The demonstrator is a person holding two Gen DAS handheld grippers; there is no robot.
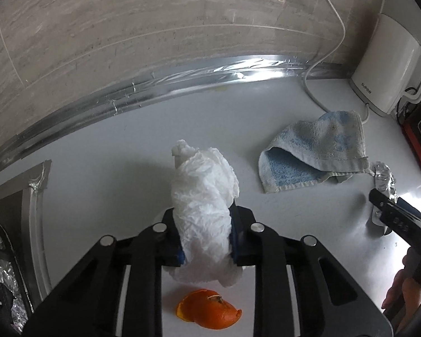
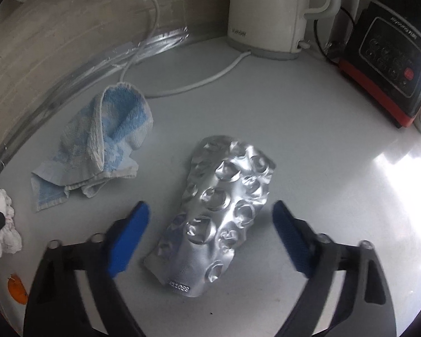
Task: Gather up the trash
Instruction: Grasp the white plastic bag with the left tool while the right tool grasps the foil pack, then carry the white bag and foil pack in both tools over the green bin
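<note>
Left gripper clenched on the crumpled white tissue, jaws pressing both its sides, orange peel on the white surface just below. Right gripper released — blue pads stand wide either side of the silver blister pack, apart from its edges. Bare surface lies right of the pack; blue towel left, kettle and black appliance along the back.

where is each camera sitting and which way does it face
Left wrist: on the left tongs, looking down at the counter; they are shut on a tissue, peel below; a hand shows.
Right wrist: on the right tongs, open around a blister pack.
Shared: towel, kettle, tissue, pack, peel.
</note>
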